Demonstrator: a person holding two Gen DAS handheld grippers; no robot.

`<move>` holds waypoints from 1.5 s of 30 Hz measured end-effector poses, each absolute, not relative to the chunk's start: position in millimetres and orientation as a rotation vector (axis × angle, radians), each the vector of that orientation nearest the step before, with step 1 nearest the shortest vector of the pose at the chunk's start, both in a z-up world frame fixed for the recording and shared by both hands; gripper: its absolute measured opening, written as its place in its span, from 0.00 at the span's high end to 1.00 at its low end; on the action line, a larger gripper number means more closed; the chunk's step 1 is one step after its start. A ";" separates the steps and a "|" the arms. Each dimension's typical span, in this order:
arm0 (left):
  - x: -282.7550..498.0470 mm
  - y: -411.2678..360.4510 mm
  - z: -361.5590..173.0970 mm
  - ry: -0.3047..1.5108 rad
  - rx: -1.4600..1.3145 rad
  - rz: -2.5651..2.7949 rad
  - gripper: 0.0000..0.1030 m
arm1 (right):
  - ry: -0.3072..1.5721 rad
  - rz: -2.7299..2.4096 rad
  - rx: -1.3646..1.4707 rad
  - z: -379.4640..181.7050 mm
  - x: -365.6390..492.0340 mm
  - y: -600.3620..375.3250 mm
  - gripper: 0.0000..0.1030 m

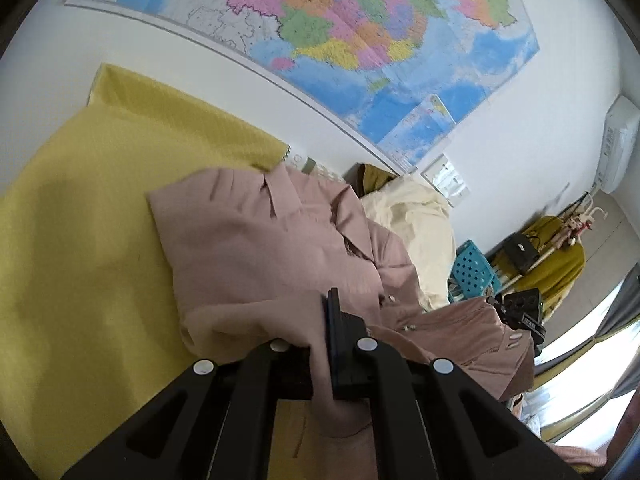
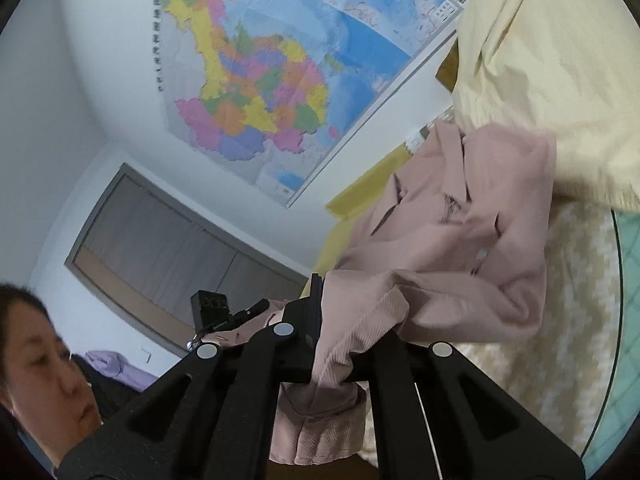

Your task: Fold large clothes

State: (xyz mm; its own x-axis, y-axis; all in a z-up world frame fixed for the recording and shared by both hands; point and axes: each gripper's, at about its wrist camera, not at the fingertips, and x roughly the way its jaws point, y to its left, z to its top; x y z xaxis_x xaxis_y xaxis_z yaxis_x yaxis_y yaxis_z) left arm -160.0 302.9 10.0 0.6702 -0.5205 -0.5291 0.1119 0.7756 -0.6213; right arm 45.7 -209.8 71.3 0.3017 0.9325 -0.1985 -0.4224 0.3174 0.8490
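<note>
Pinching pink fabric at the bottom centre of each wrist view, both grippers are gripping the same garment: the left gripper point(image 1: 320, 344) is clamping a bunched edge of the pink coat point(image 1: 256, 240) between its jaws, and the right gripper point(image 2: 340, 344) is clamping a ribbed cuff or hem of that coat point(image 2: 460, 240), with a fold of it hanging below the jaws. The coat is lying in the middle of both views, collar towards the wall, spreading partly over the yellow sheet point(image 1: 80, 220) at the left of the left view. It is looking rumpled and not yet squared, so folding is judged to be at an early stage: edges are being gathered, and the flat folds are all left to do.

Further off, a cream garment point(image 1: 412, 224) is waiting right of centre, apparently unfolded. Beyond it, a blue stool point(image 1: 474, 272) and a clothes rack point(image 1: 540, 248) are standing at the right, and a map point(image 1: 360, 32) is covering the upper wall.

Counting: two grippers, one pink coat, one cream garment, one sheet, one map.
</note>
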 end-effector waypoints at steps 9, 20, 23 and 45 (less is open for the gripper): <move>-86.8 312.7 27.9 0.827 -0.506 -0.269 0.97 | 0.840 0.972 0.798 85.0 128.3 -191.1 0.95; 19.0 323.7 -0.1 0.977 -0.473 -0.161 0.97 | 1.006 0.806 0.832 39.1 238.6 -166.3 0.90; 37.8 326.6 -12.3 1.009 -0.474 -0.146 0.97 | 1.051 0.764 0.842 24.2 256.2 -162.7 0.86; -6.1 261.5 14.9 0.865 -0.053 -0.261 0.17 | 0.846 0.639 -0.075 67.0 187.5 -80.3 0.25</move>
